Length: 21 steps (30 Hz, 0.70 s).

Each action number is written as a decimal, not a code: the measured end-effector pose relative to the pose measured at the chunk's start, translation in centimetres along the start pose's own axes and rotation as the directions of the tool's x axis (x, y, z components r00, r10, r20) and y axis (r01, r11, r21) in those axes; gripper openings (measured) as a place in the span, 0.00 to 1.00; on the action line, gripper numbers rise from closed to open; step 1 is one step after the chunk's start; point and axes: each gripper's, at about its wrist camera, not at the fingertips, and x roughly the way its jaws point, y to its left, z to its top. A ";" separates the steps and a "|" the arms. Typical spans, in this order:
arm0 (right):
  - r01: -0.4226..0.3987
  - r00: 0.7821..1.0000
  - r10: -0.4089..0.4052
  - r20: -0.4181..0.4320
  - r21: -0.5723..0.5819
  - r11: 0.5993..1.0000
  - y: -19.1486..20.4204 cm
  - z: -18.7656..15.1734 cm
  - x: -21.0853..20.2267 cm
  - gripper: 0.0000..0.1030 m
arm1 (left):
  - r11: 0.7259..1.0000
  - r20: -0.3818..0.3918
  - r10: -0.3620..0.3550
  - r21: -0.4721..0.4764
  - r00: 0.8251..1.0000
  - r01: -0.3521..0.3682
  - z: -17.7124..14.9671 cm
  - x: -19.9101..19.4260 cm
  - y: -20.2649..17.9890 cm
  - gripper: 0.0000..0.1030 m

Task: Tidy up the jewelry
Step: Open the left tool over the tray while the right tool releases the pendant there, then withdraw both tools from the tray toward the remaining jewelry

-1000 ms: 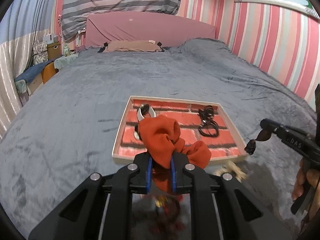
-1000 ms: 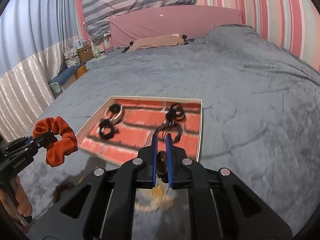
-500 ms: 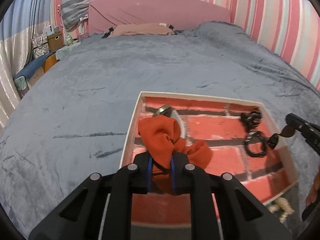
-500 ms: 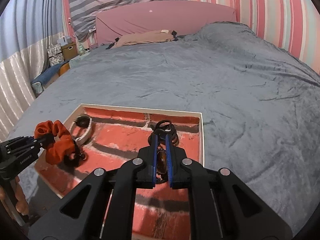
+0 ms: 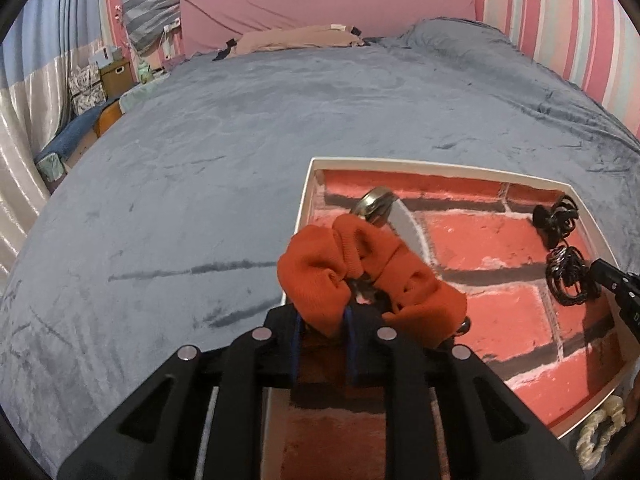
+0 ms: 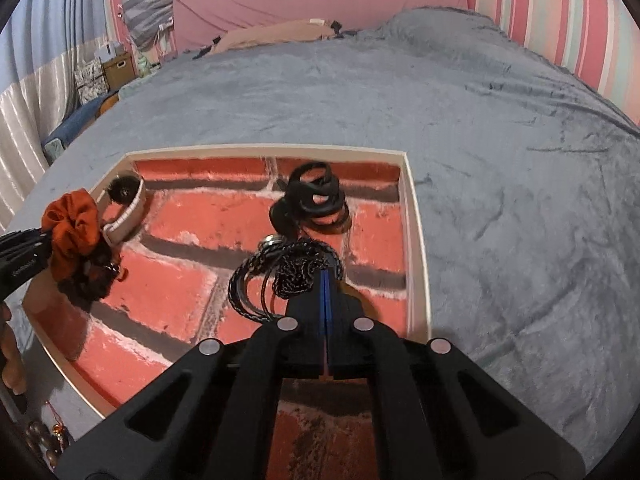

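My left gripper point(image 5: 322, 320) is clenched on the scrunchie point(image 5: 360, 276), a puffy ribbed orange ring of cloth bunched into folds, held just over the near-left part of the tray point(image 5: 440, 162); from the right wrist view the same scrunchie point(image 6: 74, 228) hangs at the tray's point(image 6: 416, 240) left rim above a dark tangle I cannot make out. My right gripper point(image 6: 326, 276) has its jaws pressed together with only a thin blue line between the pads, and its tips sit against the cords point(image 6: 280, 272), a bundle of black braided loops with a small metal clasp; whether any strand is pinched there I cannot tell. In the left view my right gripper point(image 5: 596, 270) is cut off at the frame's edge, touching those cords point(image 5: 568, 278). Beyond them lies a second cluster of black bands point(image 6: 316, 200), glossy and stacked, seen in the left view as bands point(image 5: 556, 220) by the tray's far-right wall. A pale bracelet point(image 6: 128, 208) with a dark round piece sits in the far-left corner; the scrunchie partly hides that bracelet point(image 5: 384, 212) from my left camera. The tray floor is printed as red brick. It rests on a grey blanket point(image 6: 500, 140), with a pink headboard point(image 5: 320, 4) farthest off. A cream braided piece point(image 5: 600, 428) lies outside the tray, half cut off.
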 end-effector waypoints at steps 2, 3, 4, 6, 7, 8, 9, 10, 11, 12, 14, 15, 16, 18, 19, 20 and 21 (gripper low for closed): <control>-0.002 1.000 0.002 -0.001 -0.009 1.000 0.1 -0.2 -0.1 0.02 | 1.000 -0.003 -0.012 -0.004 1.000 0.012 -0.2 -0.1 0.3 0.22; -0.004 1.000 0.005 0.004 -0.013 1.000 0.2 -0.2 -0.3 0.03 | 1.000 -0.001 -0.016 -0.005 1.000 0.016 -0.3 -0.3 0.3 0.24; -0.008 1.000 0.008 0.008 -0.014 1.000 0.2 -0.2 -0.5 0.07 | 1.000 0.003 -0.022 -0.006 1.000 0.022 -0.4 -0.6 0.4 0.25; -0.019 1.000 0.019 0.019 -0.012 1.000 0.2 -0.1 -1.1 0.26 | 0.999 0.018 -0.035 -0.009 0.999 0.036 -0.6 -1.5 0.3 0.35; -0.020 0.999 0.020 0.031 -0.009 1.000 0.1 -0.2 -1.7 0.33 | 0.999 0.029 -0.044 -0.007 0.999 0.044 -0.8 -2.0 0.1 0.40; -0.024 0.999 0.024 0.043 -0.009 1.000 0.1 -0.2 -2.2 0.41 | 0.999 0.047 -0.033 -0.002 0.998 0.033 -1.0 -2.8 0.0 0.52; -0.026 0.998 0.027 0.050 -0.015 1.000 0.2 -0.3 -2.8 0.43 | 1.000 0.063 -0.023 0.002 0.998 0.023 -1.2 -3.3 -0.2 0.60; -0.027 0.998 0.028 0.053 -0.020 0.999 0.2 -0.2 -3.2 0.46 | 1.000 0.078 -0.027 0.005 0.997 0.027 -1.4 -4.0 -0.3 0.61; -0.030 0.998 0.032 0.060 -0.026 0.999 0.3 -0.3 -3.8 0.48 | 0.999 0.081 -0.036 0.005 0.996 0.035 -1.5 -4.4 -0.3 0.61; -0.031 0.997 0.033 0.067 -0.030 0.999 0.3 -0.5 -4.3 0.51 | 0.999 0.079 -0.048 -0.001 0.996 0.048 -1.8 -4.9 -0.2 0.61; -0.035 0.996 0.037 0.083 -0.034 0.999 0.3 -0.9 -5.7 0.54 | 0.998 0.083 -0.068 -0.009 0.994 0.069 -2.3 -6.1 0.0 0.62; -0.038 0.995 0.041 0.091 -0.034 0.999 0.2 -1.4 -6.6 0.57 | 0.998 0.087 -0.068 -0.010 0.994 0.070 -2.6 -6.7 0.1 0.65; -0.037 0.995 0.041 0.095 -0.034 0.999 0.2 -1.6 -7.1 0.61 | 0.997 0.095 -0.069 -0.011 0.993 0.070 -2.9 -7.4 0.3 0.67; -0.033 0.994 0.037 0.107 -0.037 0.999 0.0 -2.6 -8.5 0.62 | 0.997 0.105 -0.069 -0.016 0.992 0.071 -3.6 -8.8 0.7 0.67; -0.031 0.993 0.036 0.111 -0.041 0.999 0.0 -2.9 -9.0 0.63 | 0.998 0.108 -0.064 -0.018 0.992 0.066 -4.0 -9.6 1.0 0.67; -0.026 0.993 0.031 0.117 -0.045 0.999 -0.1 -3.4 -9.6 0.64 | 0.998 0.114 -0.062 -0.020 0.992 0.065 -4.4 -10.2 1.2 0.67; -0.021 0.992 0.026 0.123 -0.048 0.999 -0.1 -4.1 -10.4 0.66 | 0.998 0.123 -0.060 -0.024 0.991 0.063 -5.0 -11.2 1.5 0.67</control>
